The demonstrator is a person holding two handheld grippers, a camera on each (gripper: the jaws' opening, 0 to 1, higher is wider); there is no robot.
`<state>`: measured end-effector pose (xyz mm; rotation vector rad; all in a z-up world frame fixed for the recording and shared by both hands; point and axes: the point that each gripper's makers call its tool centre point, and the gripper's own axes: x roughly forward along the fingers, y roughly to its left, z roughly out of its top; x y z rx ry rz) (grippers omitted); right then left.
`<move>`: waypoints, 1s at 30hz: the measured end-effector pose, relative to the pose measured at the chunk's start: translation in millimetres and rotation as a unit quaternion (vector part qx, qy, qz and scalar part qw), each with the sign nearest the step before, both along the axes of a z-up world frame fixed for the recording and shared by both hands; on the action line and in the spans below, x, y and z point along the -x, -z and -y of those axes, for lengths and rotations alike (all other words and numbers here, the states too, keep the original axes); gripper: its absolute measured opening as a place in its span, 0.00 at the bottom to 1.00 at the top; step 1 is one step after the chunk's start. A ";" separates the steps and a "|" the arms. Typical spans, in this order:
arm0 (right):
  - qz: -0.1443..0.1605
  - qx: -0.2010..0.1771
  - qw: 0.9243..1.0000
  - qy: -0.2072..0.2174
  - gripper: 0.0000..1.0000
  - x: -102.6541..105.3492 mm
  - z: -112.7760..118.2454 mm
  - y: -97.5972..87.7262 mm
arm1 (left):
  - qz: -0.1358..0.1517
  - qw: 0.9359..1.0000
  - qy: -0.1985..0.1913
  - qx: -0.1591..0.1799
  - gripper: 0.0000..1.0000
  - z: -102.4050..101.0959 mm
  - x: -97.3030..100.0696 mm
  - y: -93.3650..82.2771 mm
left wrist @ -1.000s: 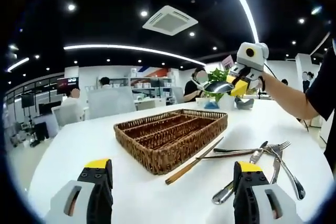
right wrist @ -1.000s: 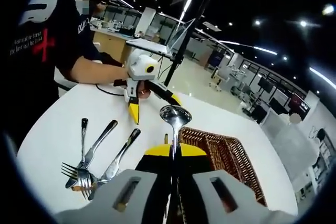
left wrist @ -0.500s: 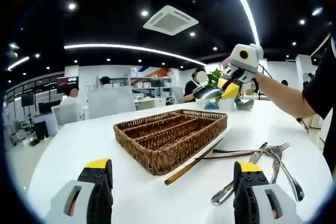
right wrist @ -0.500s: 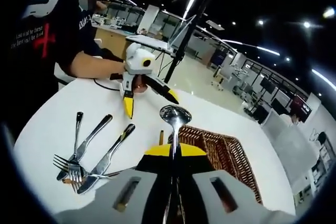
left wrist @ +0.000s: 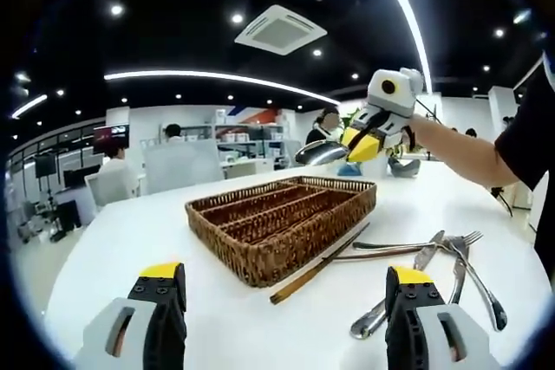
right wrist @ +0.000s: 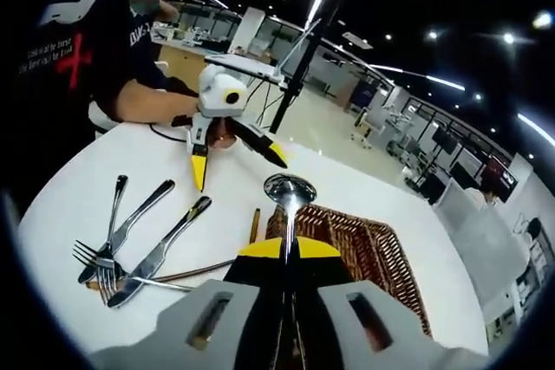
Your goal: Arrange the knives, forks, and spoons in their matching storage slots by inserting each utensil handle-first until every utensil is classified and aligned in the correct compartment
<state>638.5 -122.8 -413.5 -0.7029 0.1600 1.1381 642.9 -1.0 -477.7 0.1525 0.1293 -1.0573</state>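
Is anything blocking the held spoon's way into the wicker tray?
Nothing visible does. The right gripper holds the spoon in the air above the far end of the wicker tray, whose open compartments look empty; the other cutlery lies beside it on the table.

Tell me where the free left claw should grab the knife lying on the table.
Grip the knife mid-handle, on the end toward the left claw, coming down from above with jaws across the handle. It lies flat, and its blade end runs into the pile of forks, so the handle end looks easier to reach. The right claw is shut on a spoon.
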 end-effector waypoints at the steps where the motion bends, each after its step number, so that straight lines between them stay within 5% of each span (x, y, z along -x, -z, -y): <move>1: 0.000 0.000 1.000 -0.001 0.01 -1.0 0.4 0.6 | 0.000 1.000 0.000 0.000 1.00 0.0 -0.1 0.4; 30: -0.007 -0.020 1.000 0.016 0.01 -65.6 13.0 4.1 | -0.016 1.000 0.002 0.015 1.00 1.1 -0.7 -1.8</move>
